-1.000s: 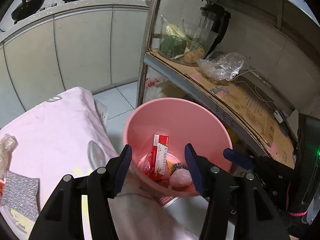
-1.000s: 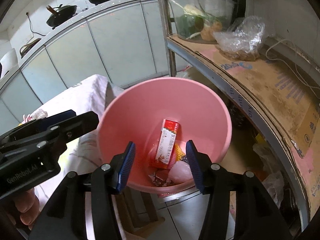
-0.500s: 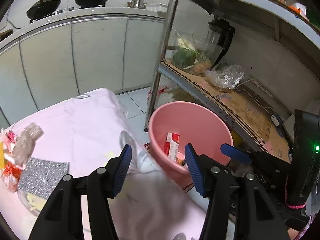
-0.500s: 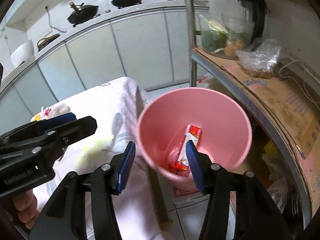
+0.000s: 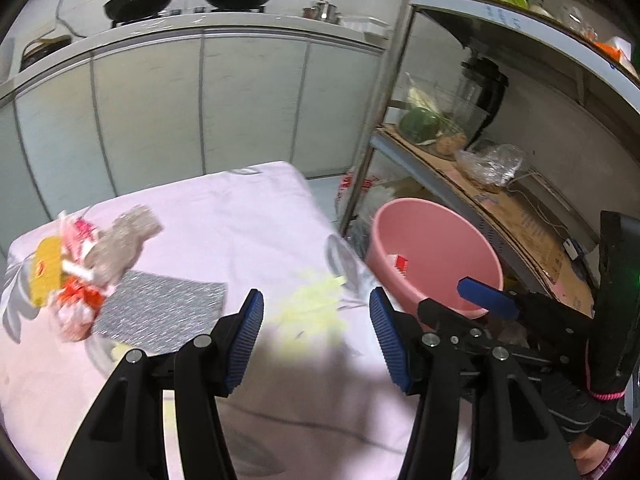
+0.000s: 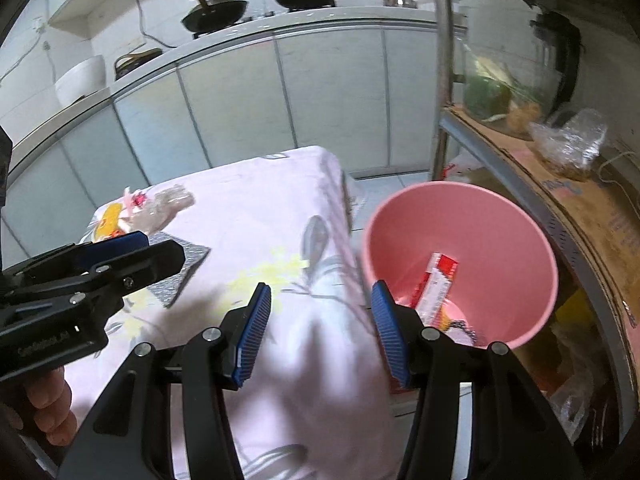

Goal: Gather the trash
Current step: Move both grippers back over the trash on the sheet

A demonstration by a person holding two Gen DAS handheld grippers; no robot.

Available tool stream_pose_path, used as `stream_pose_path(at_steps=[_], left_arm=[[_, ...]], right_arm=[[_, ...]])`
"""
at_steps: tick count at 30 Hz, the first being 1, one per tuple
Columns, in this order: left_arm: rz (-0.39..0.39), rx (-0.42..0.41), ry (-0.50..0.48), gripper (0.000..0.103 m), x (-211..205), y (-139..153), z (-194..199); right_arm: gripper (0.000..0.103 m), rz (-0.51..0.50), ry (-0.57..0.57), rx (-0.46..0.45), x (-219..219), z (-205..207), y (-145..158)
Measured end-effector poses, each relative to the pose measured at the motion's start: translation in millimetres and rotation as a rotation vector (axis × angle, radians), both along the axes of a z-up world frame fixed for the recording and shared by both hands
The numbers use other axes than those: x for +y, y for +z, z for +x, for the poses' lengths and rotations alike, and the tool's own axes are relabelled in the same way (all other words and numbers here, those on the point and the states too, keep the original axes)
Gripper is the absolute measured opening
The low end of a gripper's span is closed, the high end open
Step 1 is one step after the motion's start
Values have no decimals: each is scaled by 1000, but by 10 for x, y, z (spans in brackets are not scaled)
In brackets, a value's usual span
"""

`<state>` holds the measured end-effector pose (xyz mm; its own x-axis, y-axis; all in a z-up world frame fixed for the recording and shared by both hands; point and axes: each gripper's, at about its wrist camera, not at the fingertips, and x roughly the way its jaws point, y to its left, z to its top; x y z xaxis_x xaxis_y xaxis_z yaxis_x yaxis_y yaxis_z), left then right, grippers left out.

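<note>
The table under the pink floral cloth (image 5: 224, 216) is the largest thing here, and most of its top is free, so both tools have wide room to travel above it. At its right edge the cloth hangs down, and just beside it stands the pink bucket (image 6: 532, 240), lower than the tabletop, with a red and white carton (image 6: 438, 284) and some small wrappers already inside; behind the bucket a metal shelf rack (image 5: 376, 92) closes that side. The trash still to collect lies together at the far left part of the table: a silver foil sheet (image 5: 160, 308), a crumpled clear plastic bag (image 5: 120, 248), a yellow packet (image 5: 46, 276) and an orange-red wrapper (image 5: 76, 308), touching or overlapping. All look very light, soft and a little slippery; I judge the bag and wrappers are best pinched at a raised fold, while the flat sheet needs its free near corner, because it lies close on the cloth and the cloth could be caught too. The left gripper (image 5: 316, 336) and the right gripper (image 6: 320, 332) both stand about half apart with nothing between the 2 pads.
</note>
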<state>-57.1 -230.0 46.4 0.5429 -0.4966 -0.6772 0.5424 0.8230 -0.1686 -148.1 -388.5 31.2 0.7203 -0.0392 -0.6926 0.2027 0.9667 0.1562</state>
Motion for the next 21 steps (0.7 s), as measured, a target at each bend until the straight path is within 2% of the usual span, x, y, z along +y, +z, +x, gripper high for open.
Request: stream_pose_path(at_steps=[21], left_arm=[[34, -16, 303, 54, 1558, -205, 184]], right_arm=[[53, 4, 234, 26, 788, 350, -131]])
